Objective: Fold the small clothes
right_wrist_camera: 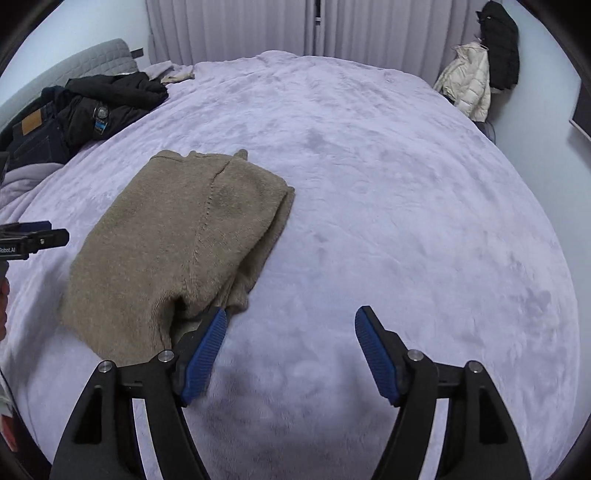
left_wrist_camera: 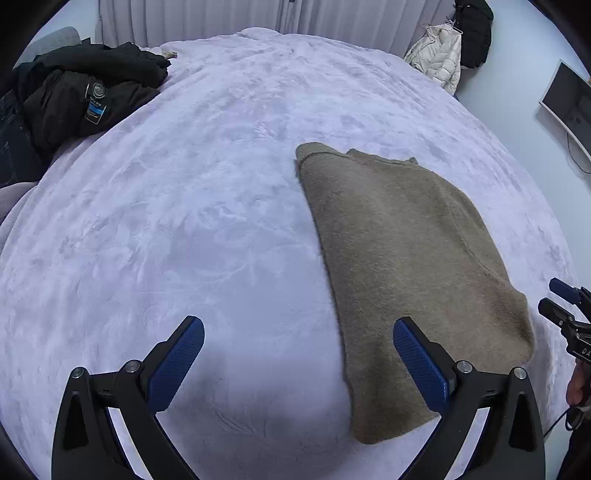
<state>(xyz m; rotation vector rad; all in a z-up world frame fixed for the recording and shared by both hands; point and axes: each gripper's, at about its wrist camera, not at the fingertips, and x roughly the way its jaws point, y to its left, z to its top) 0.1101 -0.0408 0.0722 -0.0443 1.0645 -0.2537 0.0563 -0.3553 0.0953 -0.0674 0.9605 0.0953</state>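
sweater: tan fuzzy knit, lies folded into a long narrow bundle on the bed, roughly mid-bed. In the left wrist view it sits right of centre, running from mid-frame down to the near edge. In the right wrist view it sits left of centre.
sweater detail: seam line runs lengthwise down the top layer in the right wrist view; near end is bunched and lifted a bit, layers showing at the edge.
bed: covered with a pale lilac plush blanket, wrinkled, fills most of both views.
left gripper: jaws wide, nothing between them. Right finger hangs over the sweater's near end, left finger over bare blanket. Contact with the knit: cannot tell.
right gripper: jaws wide, only blanket in the gap. Left finger sits just beside the sweater's bunched near corner, at its edge; touching or not: cannot tell. Right finger is over bare blanket, well clear of the knit.
cross view: the right gripper's tip shows at the right edge of the left wrist view, just beside the sweater. The left gripper's tip shows at the left edge of the right wrist view, near the sweater's left side.
dark clothes: black jacket and jeans piled at the far left corner of the bed, well apart from the sweater.
white jacket: hanging past the bed's far right corner, black garment next to it.
curtain: pale, pleated, behind the bed.
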